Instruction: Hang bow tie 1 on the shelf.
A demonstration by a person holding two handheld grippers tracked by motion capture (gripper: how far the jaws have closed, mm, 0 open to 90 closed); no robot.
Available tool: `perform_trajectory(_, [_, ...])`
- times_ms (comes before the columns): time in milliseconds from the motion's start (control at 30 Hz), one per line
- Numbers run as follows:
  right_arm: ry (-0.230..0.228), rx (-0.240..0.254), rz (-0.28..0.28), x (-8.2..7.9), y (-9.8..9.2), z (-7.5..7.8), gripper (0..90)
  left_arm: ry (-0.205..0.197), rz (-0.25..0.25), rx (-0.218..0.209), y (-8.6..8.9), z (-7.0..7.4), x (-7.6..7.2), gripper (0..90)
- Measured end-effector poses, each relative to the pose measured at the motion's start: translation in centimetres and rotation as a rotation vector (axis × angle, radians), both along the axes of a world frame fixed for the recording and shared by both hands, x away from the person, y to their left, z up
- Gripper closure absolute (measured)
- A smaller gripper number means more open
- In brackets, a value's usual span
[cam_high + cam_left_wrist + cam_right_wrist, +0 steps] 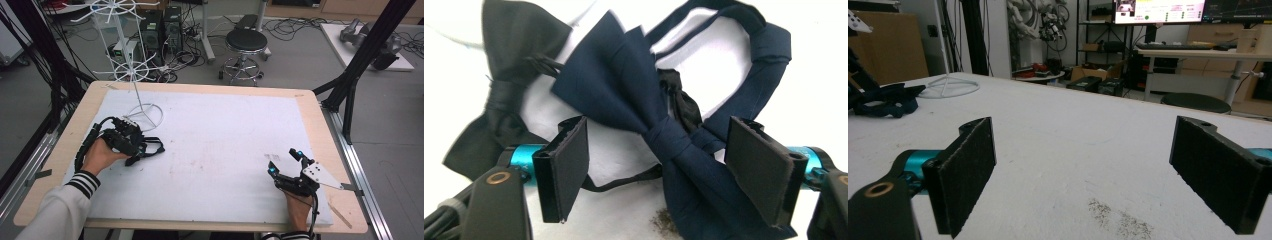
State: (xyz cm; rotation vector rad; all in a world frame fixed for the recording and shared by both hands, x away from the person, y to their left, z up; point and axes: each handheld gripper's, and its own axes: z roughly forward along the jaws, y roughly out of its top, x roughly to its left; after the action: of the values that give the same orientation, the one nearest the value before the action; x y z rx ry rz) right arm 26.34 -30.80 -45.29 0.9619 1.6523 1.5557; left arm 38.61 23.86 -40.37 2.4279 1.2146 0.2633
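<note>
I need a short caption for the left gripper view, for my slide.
Open left gripper over a navy bow tie, its knot between the jaws, beside a black bow tie.

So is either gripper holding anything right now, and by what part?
Nothing is held. The left gripper stands open around the navy bow tie; the right gripper is open.

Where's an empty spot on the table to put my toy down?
The white mat is bare between the left gripper and right gripper. It's crowded around the navy bow tie, black bow tie and wire rack.
</note>
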Motion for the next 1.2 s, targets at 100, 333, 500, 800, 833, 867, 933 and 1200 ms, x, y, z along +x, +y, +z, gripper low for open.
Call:
perform_trajectory(100, [0.000, -0.002, -0.001, 0.00, 0.00, 0.00, 10.7, 0.005, 0.002, -0.006, -0.09, -0.15, 0.07, 27.8])
perform_trajectory(333, [0.000, -0.002, -0.001, 0.00, 0.00, 0.00, 10.7, 0.023, 0.016, -0.025, 0.04, -0.20, 0.21, 40.7])
perform_trajectory(500, [-0.004, -0.003, -0.002, 0.03, -0.01, -0.01, 10.7, 0.029, 0.033, -0.049, 0.17, -0.14, 0.14, 48.4])
perform_trajectory(800, [0.003, 0.001, 0.000, -0.03, 0.05, -0.01, 10.7, 0.048, 0.053, -0.084, 0.22, -0.28, 0.10, 60.9])
perform_trajectory(833, [-0.005, -0.004, -0.001, 0.02, 0.00, -0.01, 10.7, 0.052, 0.052, -0.085, 0.21, -0.25, 0.11, 61.9])
perform_trajectory(867, [-0.004, -0.002, -0.002, 0.02, 0.01, -0.01, 10.7, 0.053, 0.052, -0.091, 0.23, -0.24, 0.11, 64.5])
perform_trajectory(933, [-0.004, -0.004, -0.002, 0.03, 0.00, -0.01, 10.7, 0.051, 0.053, -0.091, 0.19, -0.19, 0.09, 67.3])
perform_trajectory(1200, [0.004, 0.001, 0.000, -0.03, 0.06, 0.00, 10.7, 0.036, 0.061, -0.094, -0.04, -0.03, -0.02, 74.7])
